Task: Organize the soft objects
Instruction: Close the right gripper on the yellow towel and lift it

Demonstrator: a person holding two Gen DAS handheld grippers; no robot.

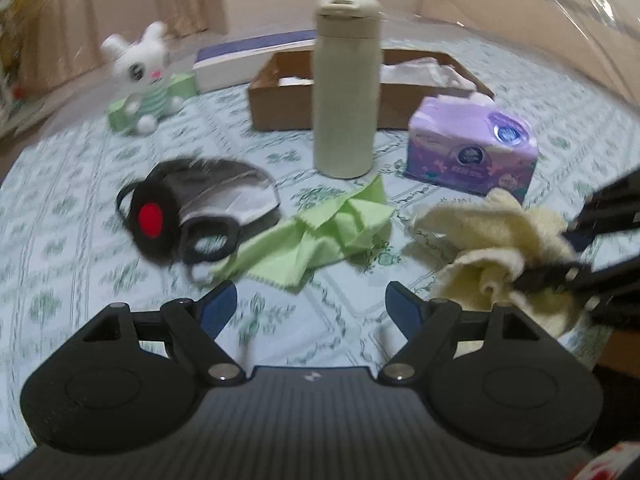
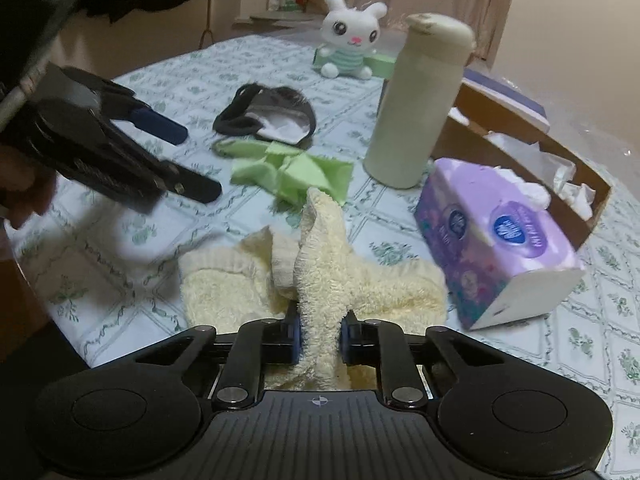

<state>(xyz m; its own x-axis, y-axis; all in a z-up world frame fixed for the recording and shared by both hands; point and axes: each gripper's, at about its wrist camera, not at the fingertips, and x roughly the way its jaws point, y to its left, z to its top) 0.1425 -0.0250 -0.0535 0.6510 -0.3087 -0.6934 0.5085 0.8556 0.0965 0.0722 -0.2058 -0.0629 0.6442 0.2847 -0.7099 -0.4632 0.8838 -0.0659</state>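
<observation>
I am looking down my right gripper (image 2: 320, 338) at the cream towel (image 2: 316, 280), which is bunched at the lower middle of the right wrist frame. A raised fold of it is standing between the two blue-padded fingers (image 2: 294, 336), and they are pressing on it from both sides, so the right gripper is clamped on the towel. The rest of the towel is spreading left and right over the patterned cloth of the bench (image 2: 120, 256).

In the left wrist frame my left gripper (image 1: 310, 308) is hanging with its fingers (image 1: 218, 308) spread wide and nothing between them; bare cloth is showing in the gap. The same towel (image 1: 492, 240) is lying at the lower right of that frame, beside the right finger and apart from it, with the right gripper (image 1: 568, 252) reaching in from the right edge.

The green cloth (image 1: 320, 232) is lying crumpled just above the left gripper's gap, in the middle of the frame. The dark face mask (image 1: 200, 204) is sitting to its left, touching or overlapping its edge. The tall pale bottle (image 1: 346, 88) is standing upright behind the green cloth, the purple tissue pack (image 1: 472, 152) is at the right, the brown cardboard box (image 1: 280, 100) is behind the bottle, and the white plush rabbit (image 1: 140, 76) is at the upper left.
</observation>
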